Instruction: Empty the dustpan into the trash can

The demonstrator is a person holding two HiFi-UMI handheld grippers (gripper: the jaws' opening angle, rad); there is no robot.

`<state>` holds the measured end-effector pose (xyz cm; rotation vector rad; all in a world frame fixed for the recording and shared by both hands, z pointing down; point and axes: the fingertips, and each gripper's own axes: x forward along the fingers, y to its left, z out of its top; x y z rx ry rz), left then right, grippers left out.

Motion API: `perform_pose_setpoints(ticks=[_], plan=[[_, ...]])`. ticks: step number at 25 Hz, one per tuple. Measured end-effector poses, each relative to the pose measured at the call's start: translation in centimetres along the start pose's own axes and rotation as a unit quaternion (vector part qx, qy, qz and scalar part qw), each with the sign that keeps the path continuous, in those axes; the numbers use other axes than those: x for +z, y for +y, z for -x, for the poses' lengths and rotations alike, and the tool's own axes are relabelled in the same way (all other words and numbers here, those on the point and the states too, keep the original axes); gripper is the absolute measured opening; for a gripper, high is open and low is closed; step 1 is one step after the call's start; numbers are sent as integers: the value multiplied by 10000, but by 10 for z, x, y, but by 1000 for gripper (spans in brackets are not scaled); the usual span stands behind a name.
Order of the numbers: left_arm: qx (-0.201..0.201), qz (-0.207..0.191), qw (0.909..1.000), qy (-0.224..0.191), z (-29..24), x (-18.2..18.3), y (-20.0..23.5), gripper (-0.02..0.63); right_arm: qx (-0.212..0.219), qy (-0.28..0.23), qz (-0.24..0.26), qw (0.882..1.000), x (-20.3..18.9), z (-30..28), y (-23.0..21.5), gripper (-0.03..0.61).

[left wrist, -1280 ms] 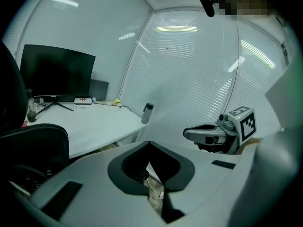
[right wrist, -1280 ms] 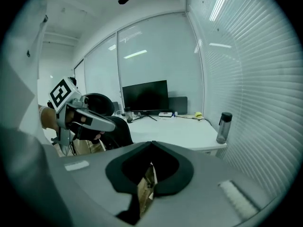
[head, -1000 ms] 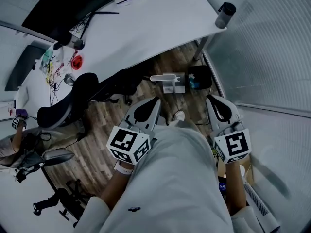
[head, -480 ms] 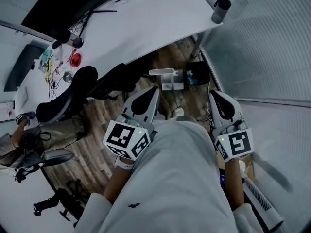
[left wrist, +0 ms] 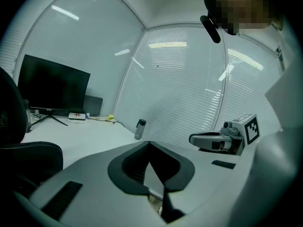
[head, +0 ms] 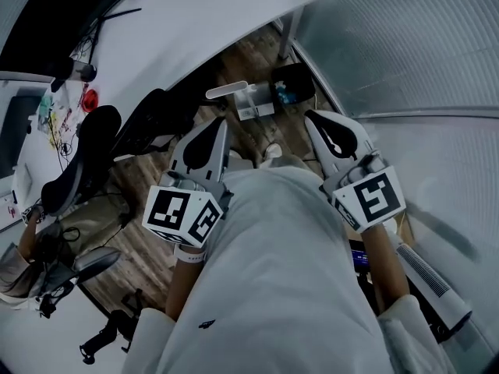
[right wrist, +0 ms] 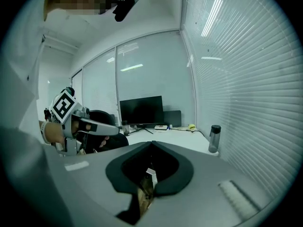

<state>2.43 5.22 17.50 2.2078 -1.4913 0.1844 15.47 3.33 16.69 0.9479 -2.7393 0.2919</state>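
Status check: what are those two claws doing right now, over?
Left claw shut, empty. Right claw shut, empty. Dustpan on floor beside black trash can, untouched. Office chair at left.

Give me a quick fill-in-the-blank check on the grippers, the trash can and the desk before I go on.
1. The left gripper and the right gripper both have their jaws ___, with nothing held.
2. The trash can on the wooden floor is ___ in colour.
3. The bottle stands near the corner of a ___ desk.

Missing words: shut; black; white.
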Motion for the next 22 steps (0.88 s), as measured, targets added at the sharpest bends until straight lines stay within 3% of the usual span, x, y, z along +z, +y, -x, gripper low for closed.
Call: perform_pose_setpoints(ticks=[22], plan=[[-87, 21, 9999, 119, -17, 2, -4, 8, 29, 179, 67, 9998, -5, -4, -19, 9]])
